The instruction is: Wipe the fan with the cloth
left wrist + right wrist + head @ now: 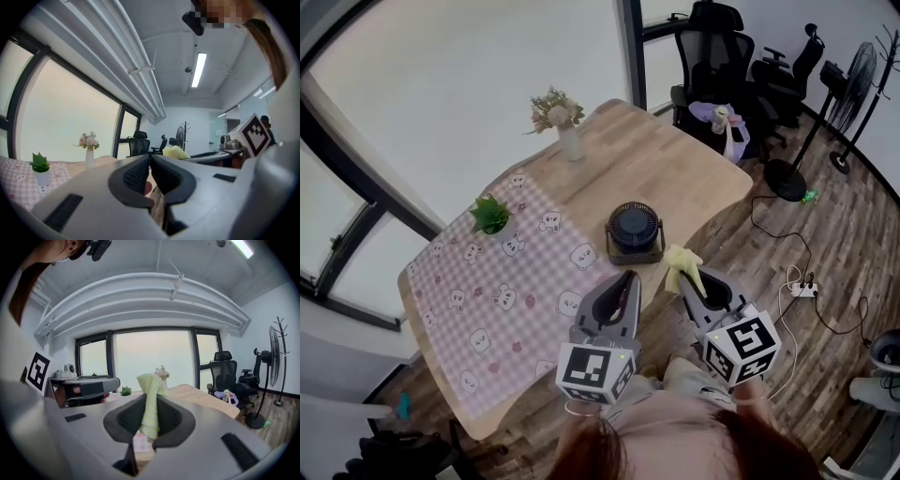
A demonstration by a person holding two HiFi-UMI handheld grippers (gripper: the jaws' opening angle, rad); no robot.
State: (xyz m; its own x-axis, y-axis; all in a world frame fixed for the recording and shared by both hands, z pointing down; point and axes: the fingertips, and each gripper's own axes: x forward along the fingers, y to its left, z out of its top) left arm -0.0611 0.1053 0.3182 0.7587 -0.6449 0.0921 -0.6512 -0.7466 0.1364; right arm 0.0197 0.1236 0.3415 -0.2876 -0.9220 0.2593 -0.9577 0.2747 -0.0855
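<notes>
1. We hold the yellow-green cloth (150, 399) pinched between the jaws of the right gripper (687, 278). It is bunched into a narrow strip, and 1 small tuft stands up past the tips.
2. The left gripper (627, 278) sits just beside the right one at the lower centre of the head view. Its jaws are pressed together with nothing between them.
3. The fan (635, 232), small, dark and round on a low stand, sits at the centre of the head view. It stands on bare wood near the table (675, 169) edge on the right of the frame, just beside the pink checked tablecloth (487, 300). Both grippers are short of it, and the cloth touches nothing yet.
4. Risk 1: the fan looks light and stands close to that edge. If we push with the cloth and nothing braces the fan, it could slide or tip toward the floor.
5. Risk 2: so little cloth shows past the tips that the hard jaws, not the fabric, could scrape the grille.
6. Risk 3: the tuft could snag in the grille slots and drag out of the pinch.
7. The potted plant (490, 216) and the flower vase (570, 141) stand well apart toward the upper left. We judge only a wide sweep would reach them.
</notes>
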